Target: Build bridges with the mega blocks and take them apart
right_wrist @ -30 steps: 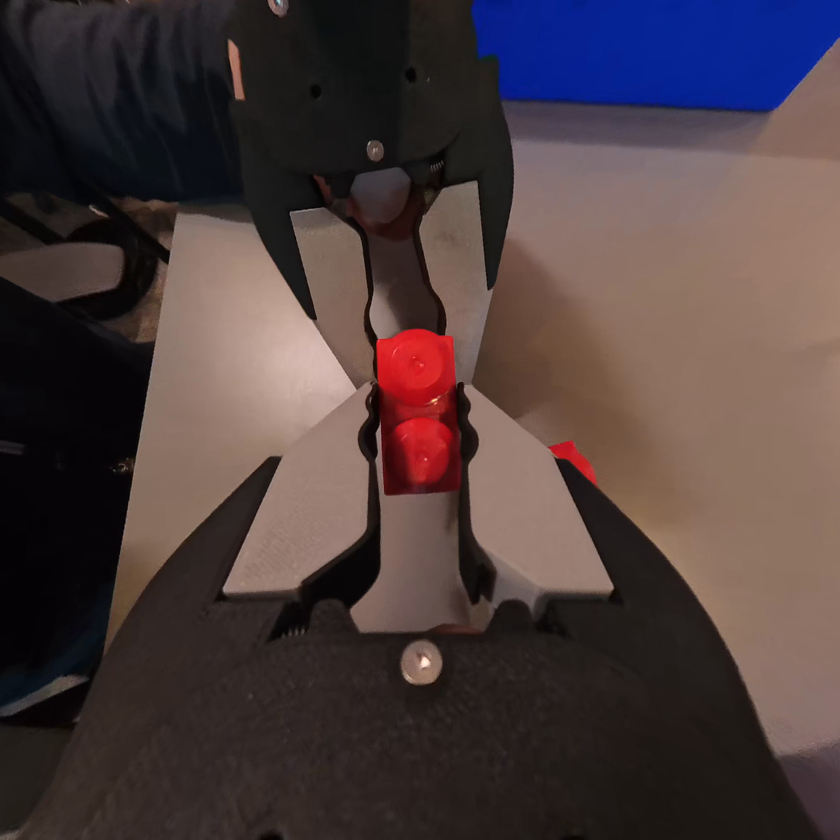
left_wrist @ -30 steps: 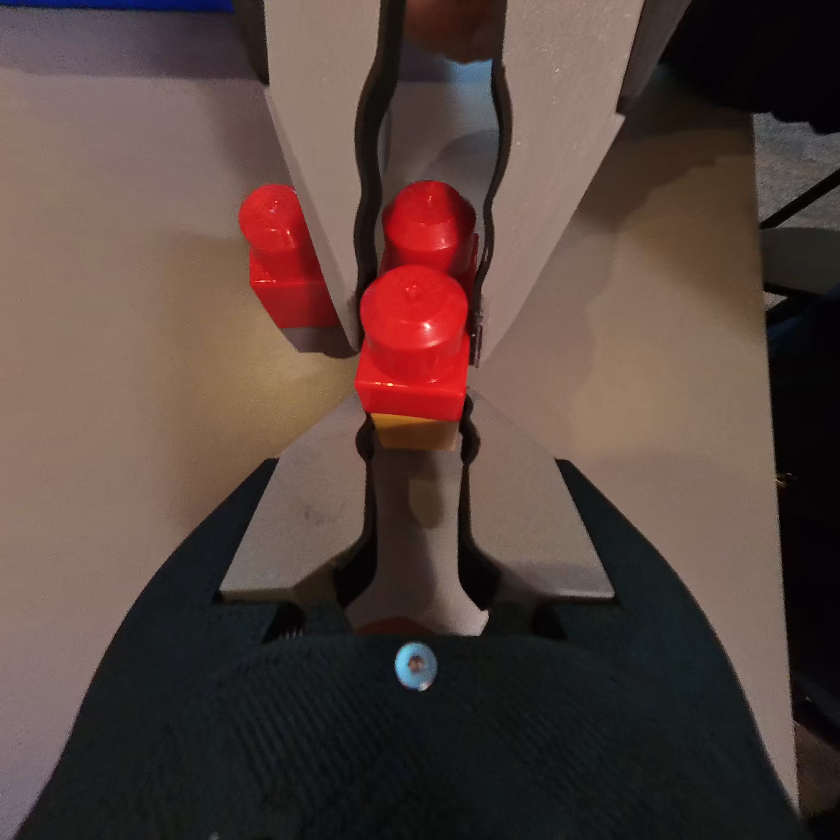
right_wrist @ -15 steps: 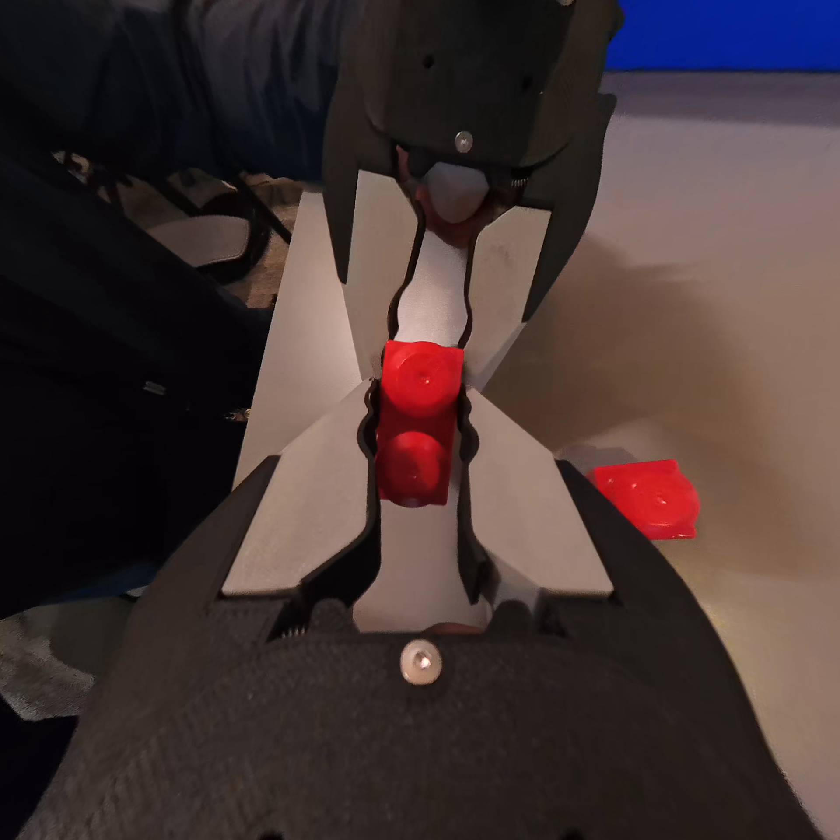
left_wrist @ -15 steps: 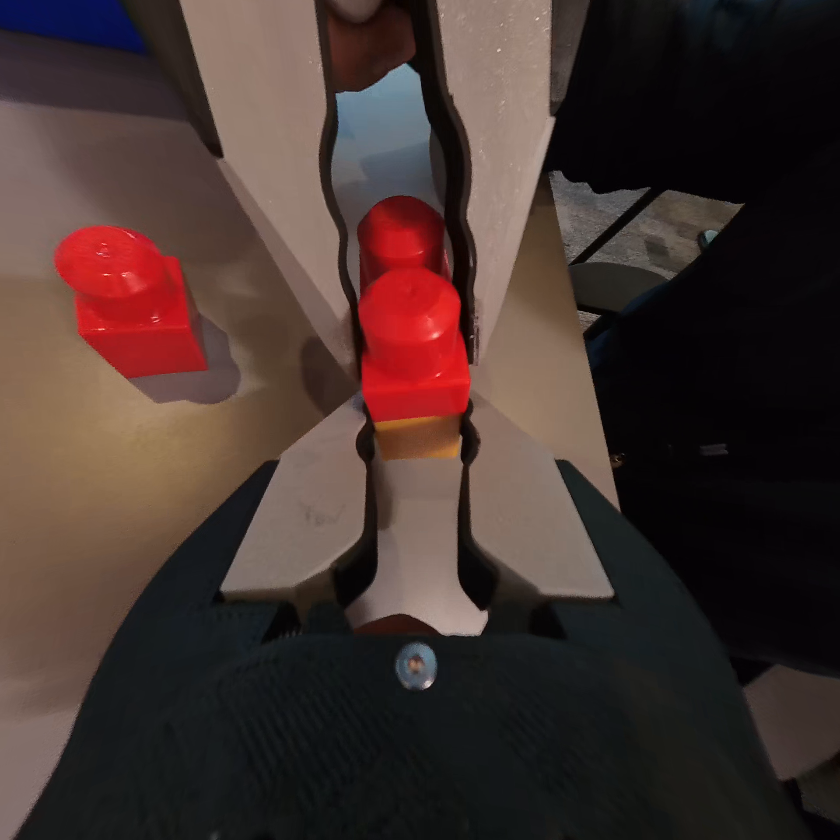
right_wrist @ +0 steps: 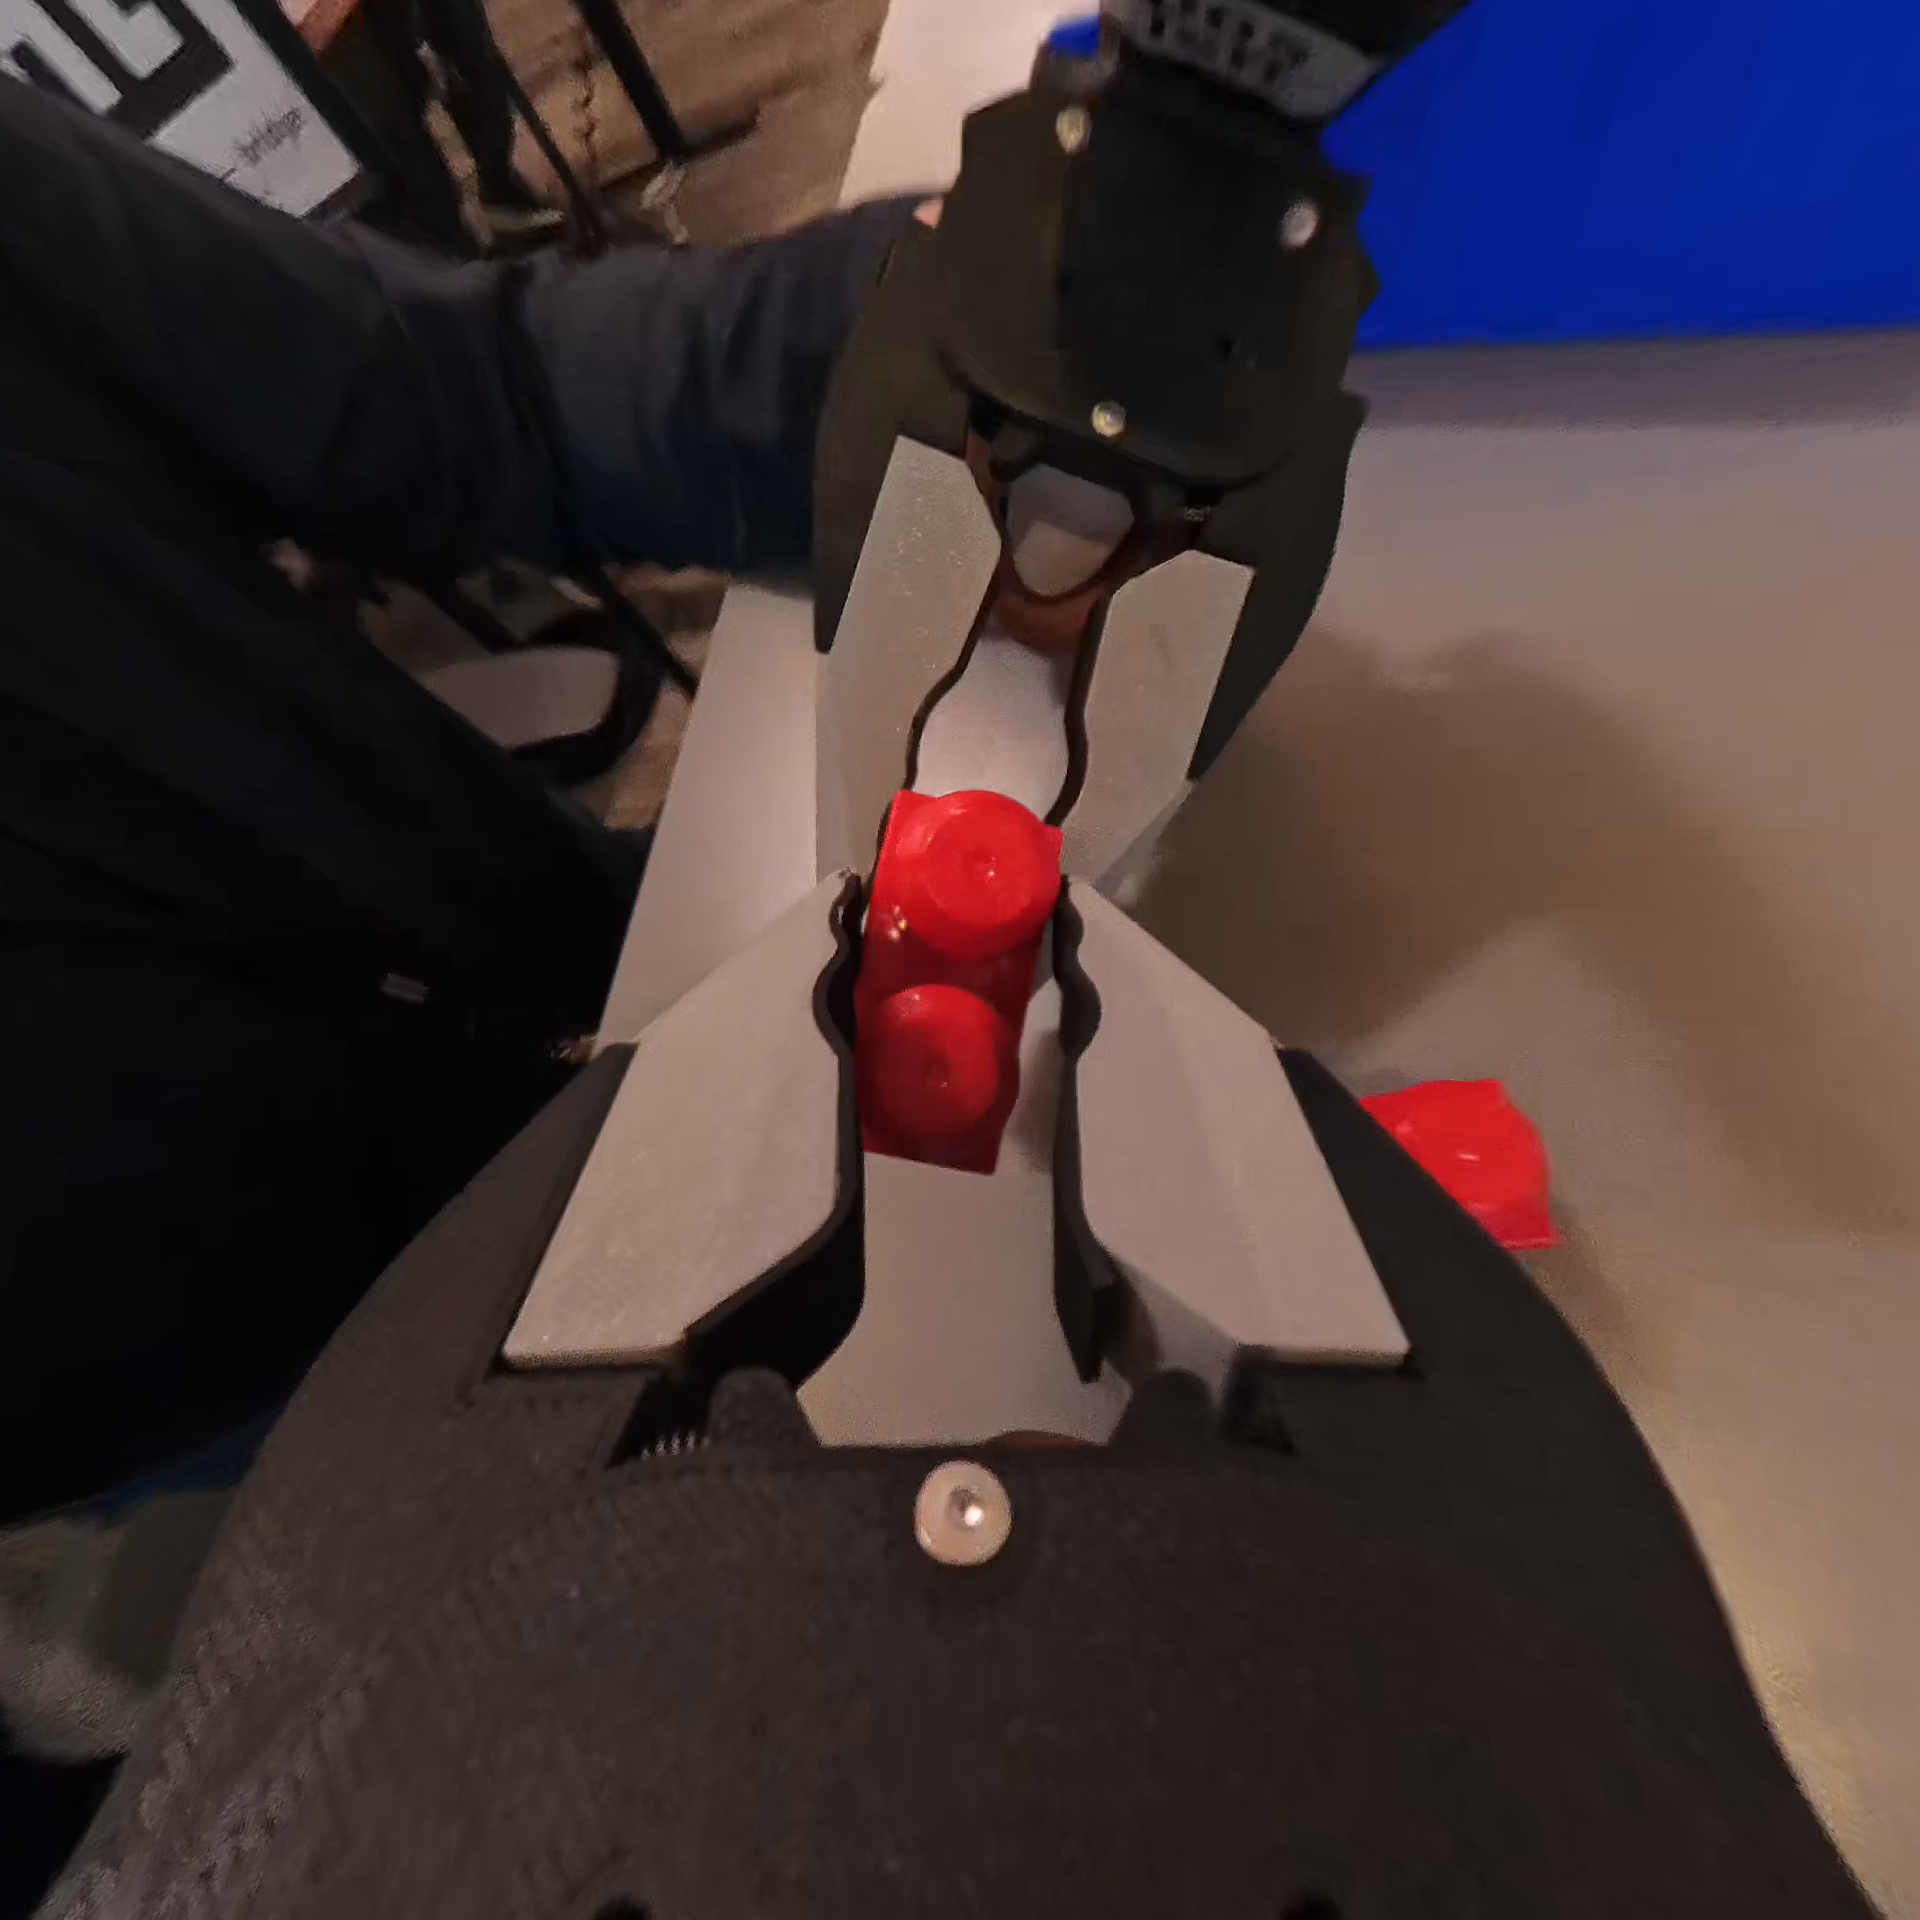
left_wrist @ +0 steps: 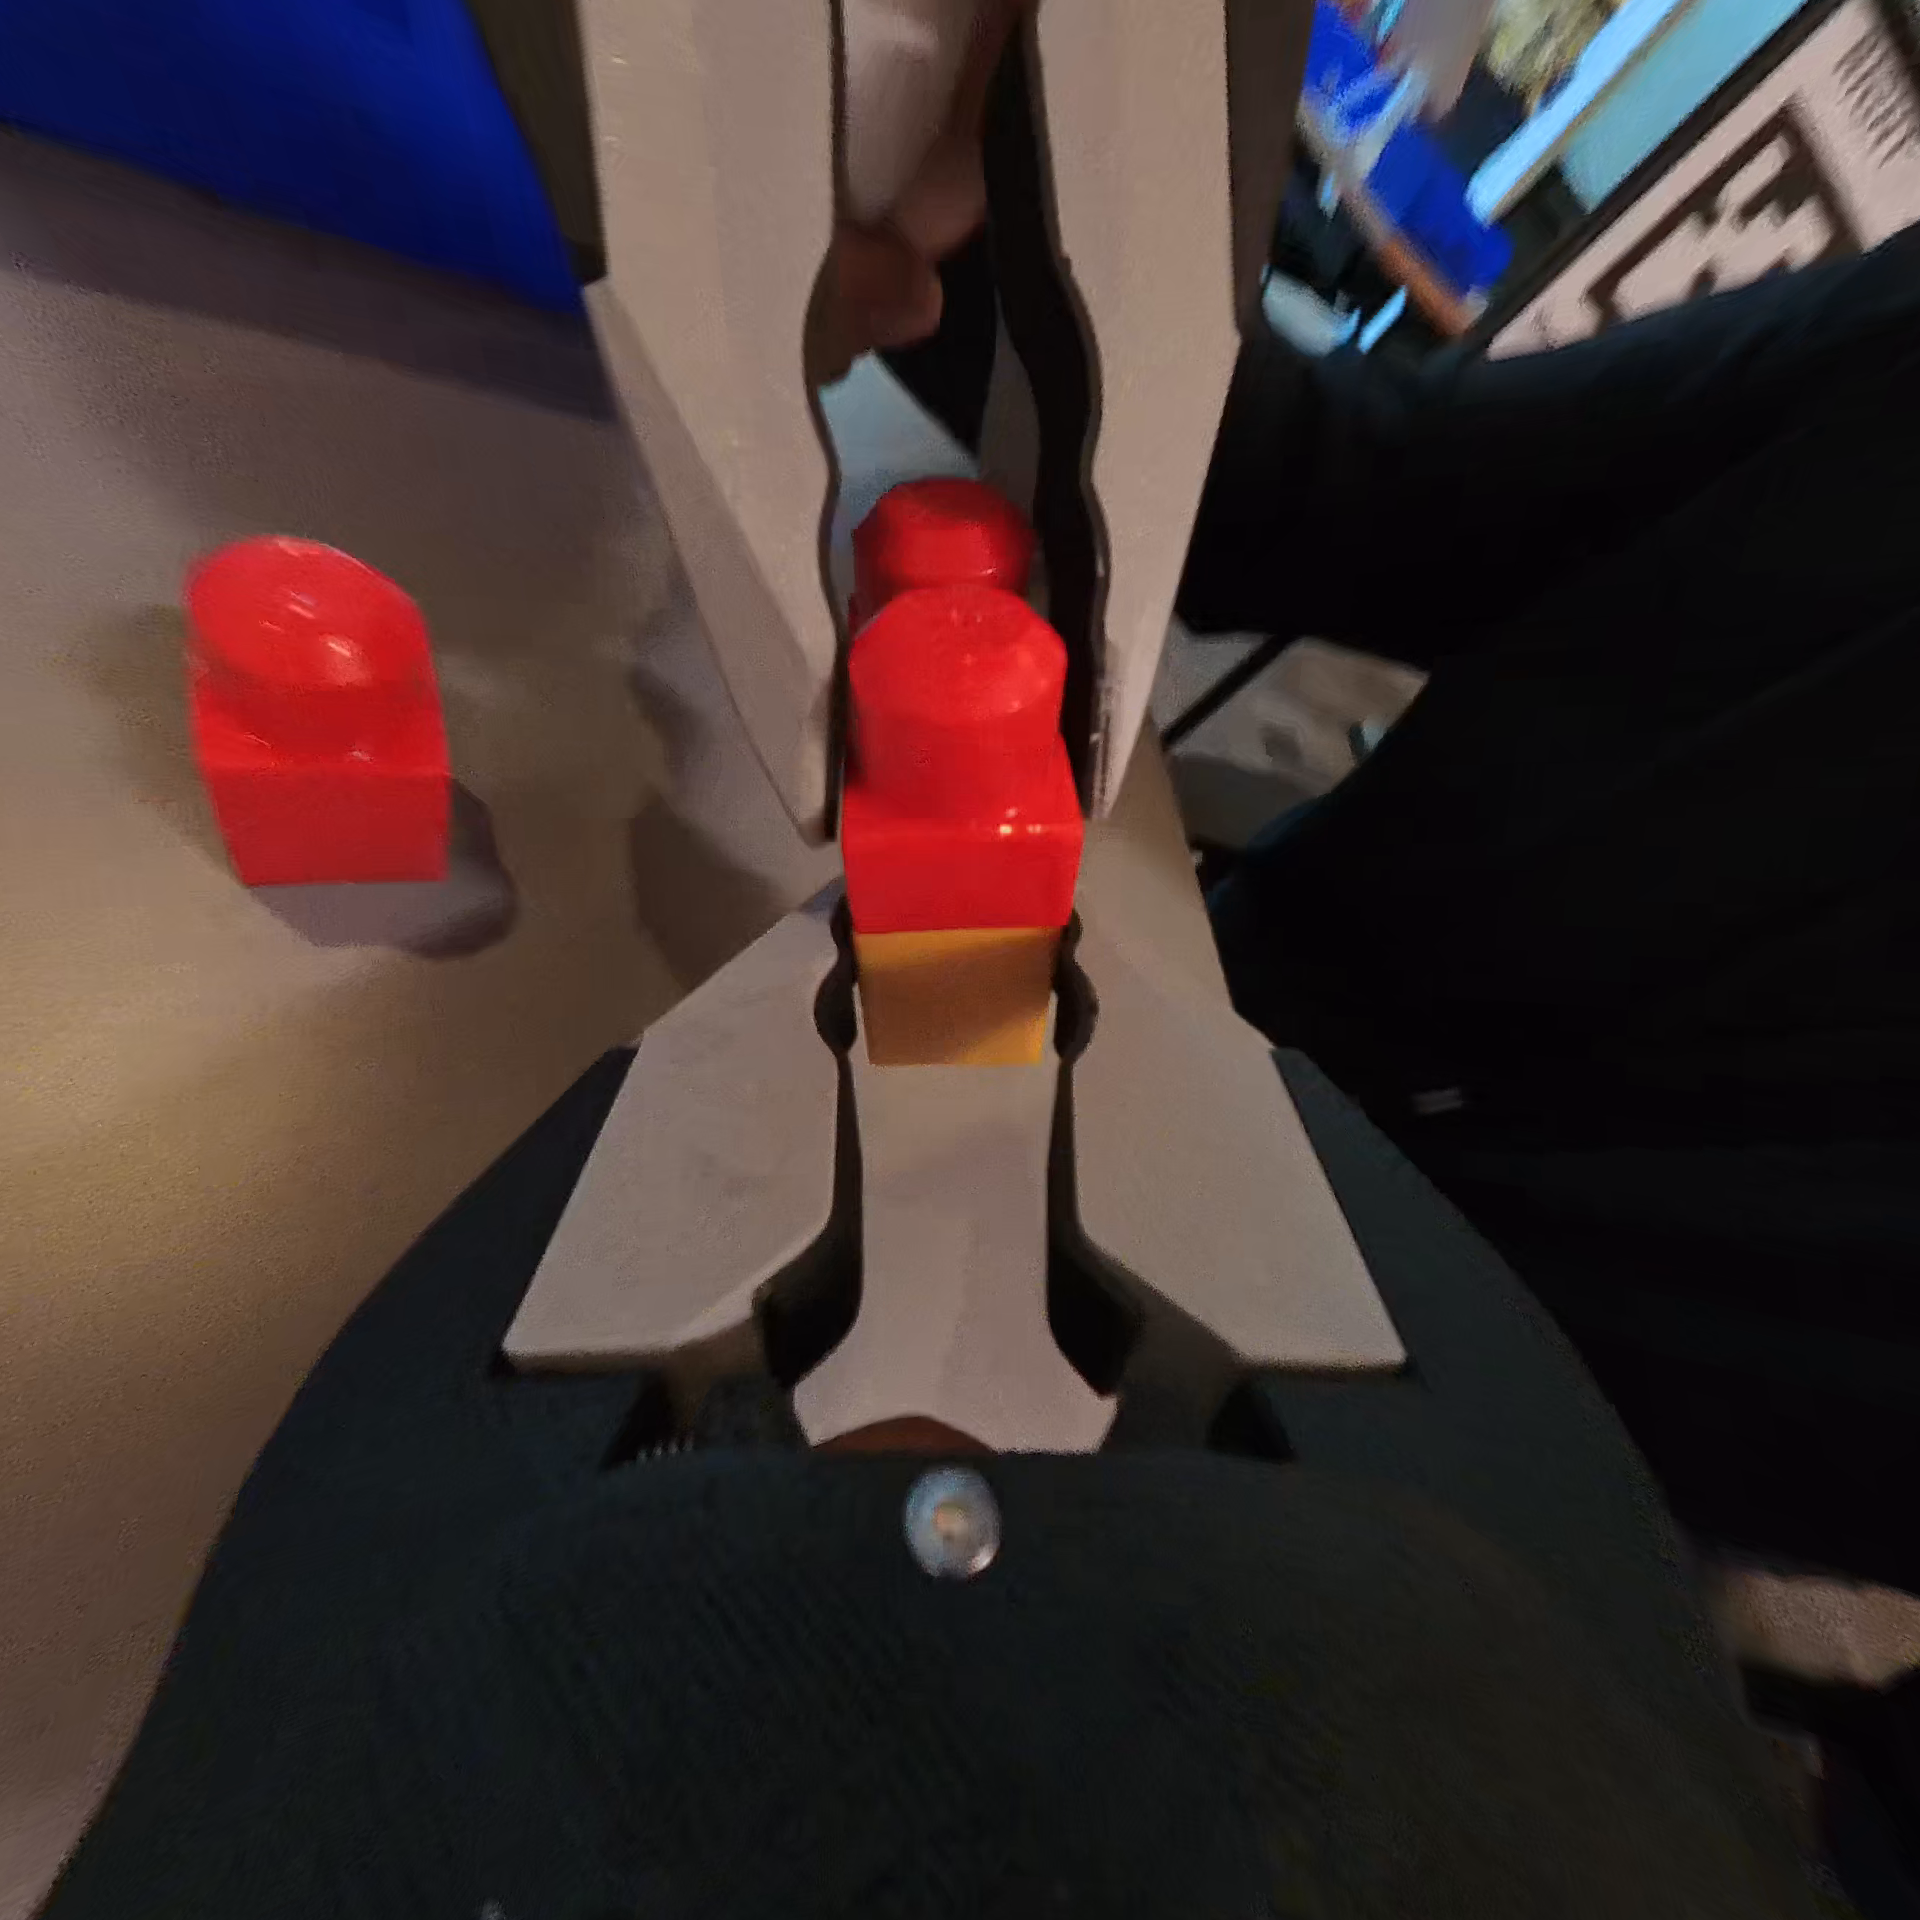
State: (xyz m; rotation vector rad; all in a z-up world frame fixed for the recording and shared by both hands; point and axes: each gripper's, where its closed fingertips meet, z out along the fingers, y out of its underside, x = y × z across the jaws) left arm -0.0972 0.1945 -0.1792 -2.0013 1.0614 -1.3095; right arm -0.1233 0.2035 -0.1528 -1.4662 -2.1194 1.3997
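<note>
My left gripper (left_wrist: 956, 987) is shut on a yellow block (left_wrist: 954, 995) that sits under one end of a red two-stud block (left_wrist: 961, 790). My right gripper (right_wrist: 954, 997) faces it and is shut on the other end of the same red block (right_wrist: 951, 987), which lies slightly askew between the pads. In the left wrist view the right gripper's fingers (left_wrist: 748, 582) come down from the top around the far stud. In the right wrist view the left gripper (right_wrist: 987, 821) reaches in from the far side. A single red block (left_wrist: 317, 727) stands loose on the table and also shows in the right wrist view (right_wrist: 1465, 1164).
The beige table (left_wrist: 208, 1091) has an edge close to the blocks, with a person's dark sleeve (right_wrist: 468, 395) and chair legs beyond it. A blue panel (right_wrist: 1662, 187) stands at the back. The grippers are tip to tip, or close to it. About 25 cm separates my right fingertips from the blue panel (right_wrist: 1662, 187).
Both grippers have swung and tilted together with the joined blocks, so the loose red block has slid across both views. The red block now sits more askew in the right grasp.
</note>
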